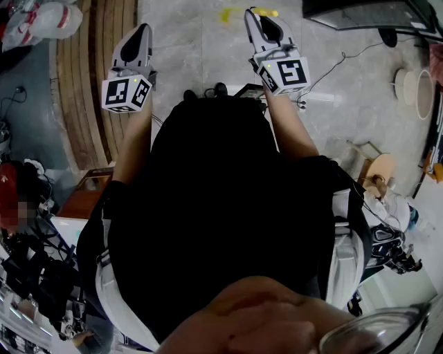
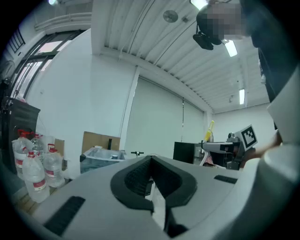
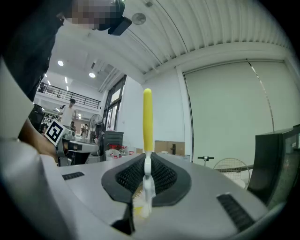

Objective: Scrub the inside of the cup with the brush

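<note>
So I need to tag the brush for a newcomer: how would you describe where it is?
In the right gripper view, the grey right hand-held gripper fills the bottom of the picture. The brush juts out from between its black ribbed pads, clamped there. Its slim yellow handle on a white neck is the only yellow thing against the pale wall.

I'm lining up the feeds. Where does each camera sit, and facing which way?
Head view: on the person's head, steeply down at torso, forearms, left gripper, right gripper, floor.
Left gripper view: rides that gripper, level along shut empty jaws; shirt at right.
Right gripper view: rides that gripper, level along jaws shut on the brush; shirt at left.
Shared: each gripper view shows the other's marker cube.
</note>
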Demonstrator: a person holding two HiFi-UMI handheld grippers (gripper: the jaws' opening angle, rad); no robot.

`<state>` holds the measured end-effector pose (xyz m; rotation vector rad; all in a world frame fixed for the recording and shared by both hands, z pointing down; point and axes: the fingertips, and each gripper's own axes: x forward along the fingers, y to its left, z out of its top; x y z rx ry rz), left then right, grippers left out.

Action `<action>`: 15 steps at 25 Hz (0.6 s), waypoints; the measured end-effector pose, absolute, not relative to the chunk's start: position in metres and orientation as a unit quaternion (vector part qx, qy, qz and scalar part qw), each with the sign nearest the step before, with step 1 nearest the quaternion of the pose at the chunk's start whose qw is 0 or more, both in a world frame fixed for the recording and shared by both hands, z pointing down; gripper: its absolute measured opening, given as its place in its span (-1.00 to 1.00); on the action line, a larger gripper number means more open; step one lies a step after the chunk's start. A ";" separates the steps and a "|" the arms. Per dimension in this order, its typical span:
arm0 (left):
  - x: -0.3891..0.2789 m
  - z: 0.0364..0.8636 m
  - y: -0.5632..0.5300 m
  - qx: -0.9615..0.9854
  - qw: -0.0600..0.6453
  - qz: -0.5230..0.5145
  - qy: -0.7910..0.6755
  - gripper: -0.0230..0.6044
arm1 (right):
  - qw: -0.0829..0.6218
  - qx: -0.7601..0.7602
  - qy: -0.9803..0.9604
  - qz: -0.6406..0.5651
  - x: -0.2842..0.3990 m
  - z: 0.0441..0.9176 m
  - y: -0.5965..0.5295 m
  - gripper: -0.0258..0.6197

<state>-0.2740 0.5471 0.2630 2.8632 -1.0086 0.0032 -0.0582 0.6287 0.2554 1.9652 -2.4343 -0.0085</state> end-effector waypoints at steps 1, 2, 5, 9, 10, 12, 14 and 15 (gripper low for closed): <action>-0.272 0.262 0.549 0.941 0.054 -0.002 -0.333 -0.89 | 0.007 0.628 -0.778 0.000 -0.054 0.257 0.631 -0.80; -0.269 0.261 0.551 0.941 0.054 -0.005 -0.334 -0.89 | 0.007 0.629 -0.778 0.003 -0.050 0.257 0.634 -0.80; -0.260 0.257 0.558 0.941 0.050 -0.005 -0.334 -0.89 | 0.004 0.630 -0.777 0.006 -0.040 0.258 0.642 -0.80; -0.248 0.256 0.565 0.942 0.052 0.001 -0.332 -0.89 | -0.019 0.622 -0.783 0.008 -0.029 0.255 0.652 -0.79; -0.246 0.258 0.568 0.942 0.056 0.002 -0.331 -0.89 | -0.026 0.619 -0.785 0.010 -0.028 0.254 0.655 -0.79; -0.245 0.259 0.571 0.943 0.064 0.001 -0.328 -0.89 | -0.028 0.616 -0.787 0.009 -0.027 0.253 0.658 -0.79; -0.245 0.258 0.574 0.943 0.066 -0.001 -0.326 -0.89 | -0.026 0.616 -0.788 0.005 -0.023 0.252 0.660 -0.79; -0.243 0.256 0.577 0.944 0.064 -0.002 -0.324 -0.89 | -0.027 0.617 -0.787 0.007 -0.019 0.252 0.662 -0.79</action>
